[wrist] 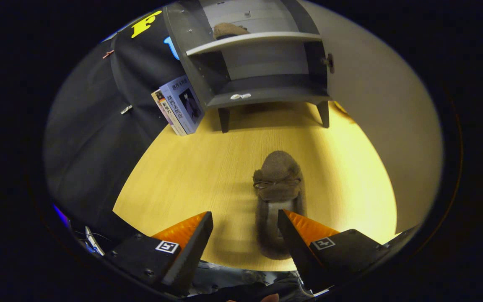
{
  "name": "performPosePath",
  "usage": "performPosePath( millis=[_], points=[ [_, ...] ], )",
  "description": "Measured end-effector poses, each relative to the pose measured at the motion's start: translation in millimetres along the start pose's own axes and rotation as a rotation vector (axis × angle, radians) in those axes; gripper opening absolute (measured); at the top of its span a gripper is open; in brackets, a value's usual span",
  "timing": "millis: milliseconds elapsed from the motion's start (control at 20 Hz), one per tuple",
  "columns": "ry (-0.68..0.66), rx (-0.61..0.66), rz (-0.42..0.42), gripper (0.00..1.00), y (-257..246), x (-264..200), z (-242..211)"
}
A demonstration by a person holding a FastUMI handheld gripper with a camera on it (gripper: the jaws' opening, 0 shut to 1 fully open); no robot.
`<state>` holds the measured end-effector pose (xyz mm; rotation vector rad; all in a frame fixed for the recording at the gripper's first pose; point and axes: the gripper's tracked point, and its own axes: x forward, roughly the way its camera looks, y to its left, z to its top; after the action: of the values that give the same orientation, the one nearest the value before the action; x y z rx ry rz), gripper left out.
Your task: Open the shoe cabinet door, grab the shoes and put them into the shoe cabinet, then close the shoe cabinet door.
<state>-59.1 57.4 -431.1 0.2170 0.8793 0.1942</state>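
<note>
Gripper: the gripper (245,226) hangs low over the table with its two fingers spread well apart; it has hold of nothing.
Fingers: the right finger's tip overlaps the heel end of the shoe; whether it touches I cannot tell. The left finger stands apart from it, over bare wood.
Shoe on the table: a brown fuzzy slipper (278,188) with a small bow across its top lies flat on the table, toe pointing away toward the cabinet, heel end lying between the fingertips, nearer the right one.
Table: a pale wood-grain table (183,180) carries the slipper, the cabinet and the books.
Shoe cabinet: the grey shoe cabinet (262,90) stands on short legs at the far end of the table, well beyond the slipper, its front open so both shelves show.
Door: the cabinet door (380,105) is swung wide open to the right, its pale face running down beside the table.
Second shoe: another brown slipper (229,30) already sits on the upper shelf.
Books: two books (179,105) lean upright just left of the cabinet, against the dark cloth wall.
</note>
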Motion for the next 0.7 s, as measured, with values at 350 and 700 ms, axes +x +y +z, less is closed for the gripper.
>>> performPosePath(
  millis=[350, 700],
  points=[
    [-0.051, 0.000, -0.093, 0.87, -15.8, 80.6, 5.6],
    [-0.222, -0.060, -0.240, 0.33, -41.3, 100.3, 31.0]
  ],
)
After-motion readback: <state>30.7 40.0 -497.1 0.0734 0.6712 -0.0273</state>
